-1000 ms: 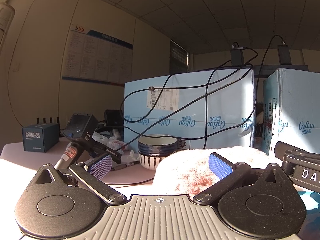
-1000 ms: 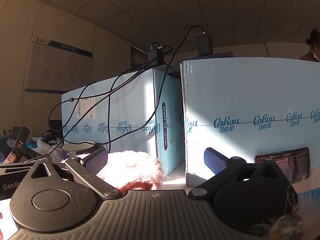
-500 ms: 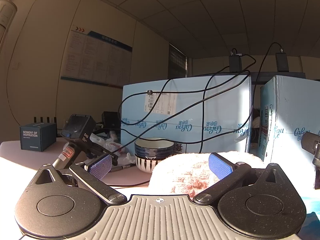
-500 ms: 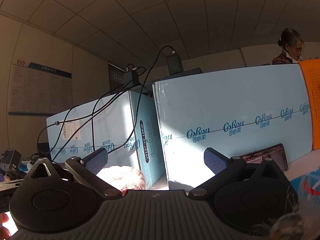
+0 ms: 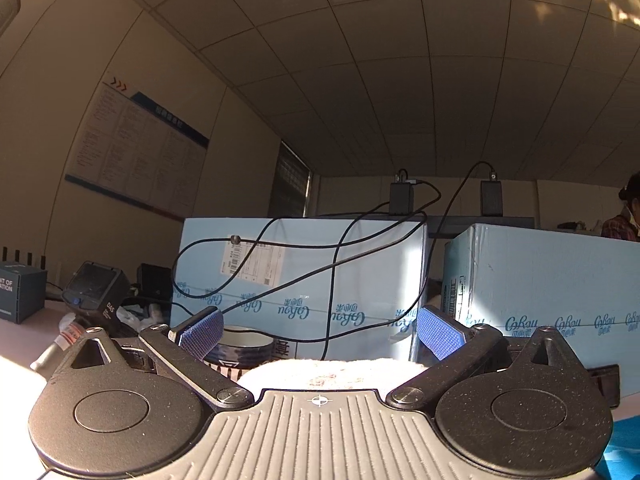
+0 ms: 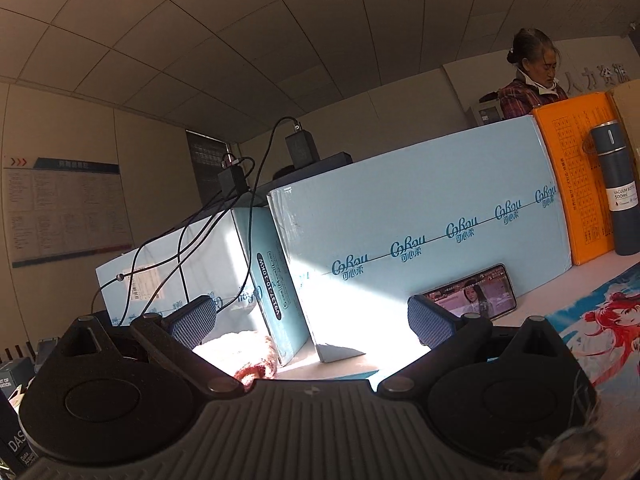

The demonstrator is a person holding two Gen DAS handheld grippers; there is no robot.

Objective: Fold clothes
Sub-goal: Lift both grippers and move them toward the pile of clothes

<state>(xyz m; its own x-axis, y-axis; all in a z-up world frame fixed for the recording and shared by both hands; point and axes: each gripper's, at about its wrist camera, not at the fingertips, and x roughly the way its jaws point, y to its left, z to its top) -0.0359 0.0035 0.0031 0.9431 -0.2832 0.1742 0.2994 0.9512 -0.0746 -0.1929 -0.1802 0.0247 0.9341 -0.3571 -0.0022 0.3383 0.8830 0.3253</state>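
— Fluffy pink-white cloth, is that the garment?

— Yes. The fuzzy garment [image 5: 332, 374] lies in a heap on the table [image 5: 24, 344], lit hard by the sun. In my left wrist view it shows just past the body of my left gripper [image 5: 318, 330], low between the two blue pads and not touching either. In the right wrist view the same garment [image 6: 240, 350] sits beside the left finger, with a darker red patch at its near edge.

— And your tools?

— Both are spread wide with nothing between the fingers. My left gripper is held about level, tipped up enough that ceiling fills the upper half of its view. My right gripper [image 6: 312, 318] is rolled a little, so the boxes slant across its view, and it points right of the garment.

— What stands around it?

— Behind the garment is a striped bowl [image 5: 244, 342], then a pale blue carton [image 5: 300, 276] with black cables [image 5: 336, 280] draped over it from two chargers on top. A second blue carton [image 6: 420, 240] stands just to its right; the garment lies before the gap between them. A phone [image 6: 472, 296] with a lit screen leans against that second carton. Further right are an orange box [image 6: 576, 184] and a grey vacuum bottle [image 6: 616, 184], near the table's far edge. A person [image 6: 532, 76] stands behind the boxes.
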